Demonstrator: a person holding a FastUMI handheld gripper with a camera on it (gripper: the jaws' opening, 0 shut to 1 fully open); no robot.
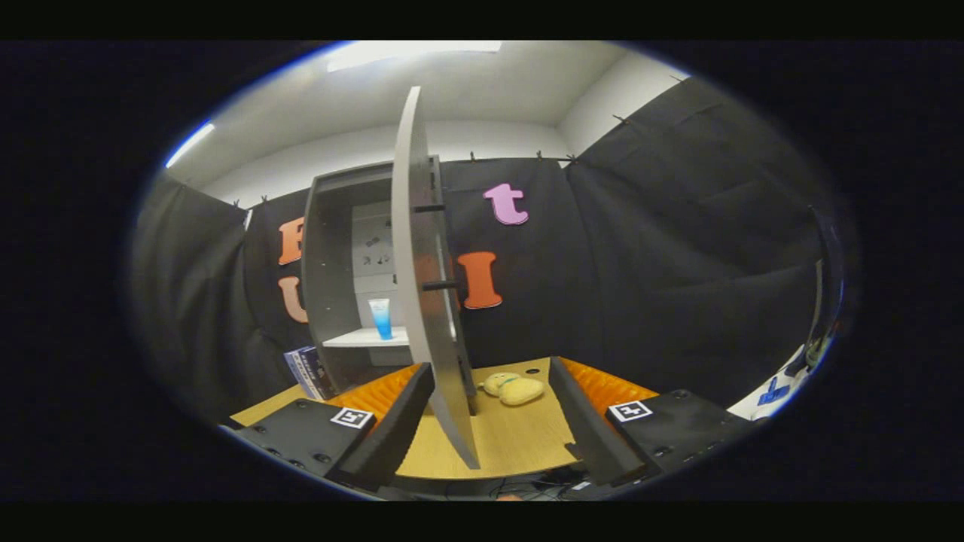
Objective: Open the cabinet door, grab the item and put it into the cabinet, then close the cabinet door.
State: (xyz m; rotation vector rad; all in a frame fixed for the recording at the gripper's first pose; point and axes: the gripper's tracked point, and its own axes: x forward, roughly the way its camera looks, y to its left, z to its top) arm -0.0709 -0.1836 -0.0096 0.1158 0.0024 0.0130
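Gripper view: gripper (489, 410) gaping wide, holding nothing, door (422, 301) edge sitting between fingers. Swinging door fully aside advisable before reaching toy (514, 388).

1. The camera rode on the gripper (489, 391), low over the wooden table (520, 444), facing the booth's back wall.
2. It sat close to the open cabinet door (422, 301), seen edge-on between the parted fingers.
3. The cabinet (335, 256) stood just beyond.
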